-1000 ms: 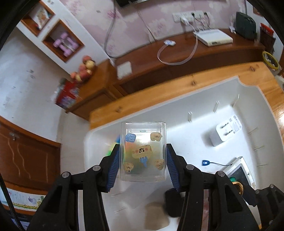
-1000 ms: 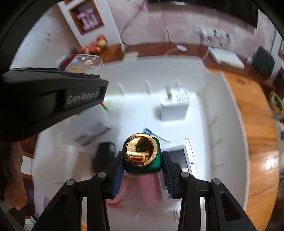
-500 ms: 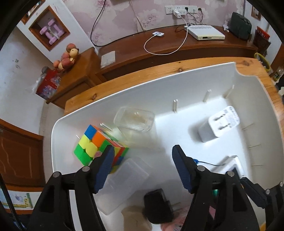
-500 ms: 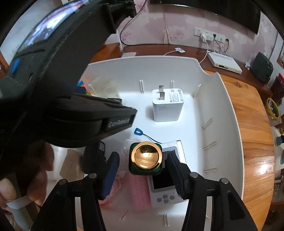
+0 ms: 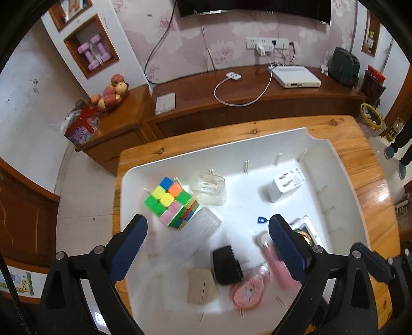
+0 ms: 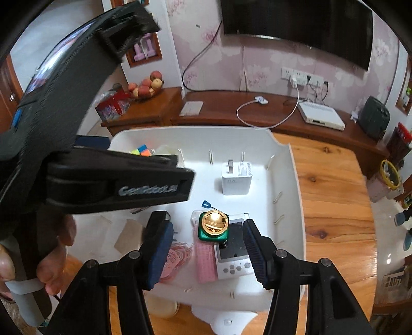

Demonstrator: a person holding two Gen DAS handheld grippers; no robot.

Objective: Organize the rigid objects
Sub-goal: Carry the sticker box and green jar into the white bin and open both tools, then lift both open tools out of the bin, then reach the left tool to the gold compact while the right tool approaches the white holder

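Left wrist view: left gripper (image 5: 207, 242) opening, empty; clear cup (image 5: 209, 187) stands centre frame in the tray (image 5: 342, 180) beside the cube (image 5: 172, 202).

Right wrist view: right gripper (image 6: 206, 248) parted, empty; green bottle (image 6: 213, 226) sits mid-frame, already placed. Loose items probably remain.

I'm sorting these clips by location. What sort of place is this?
Most likely a home living room: a wall-mounted TV over a long wooden cabinet, a fruit bowl on a side unit, and floral wallpaper.
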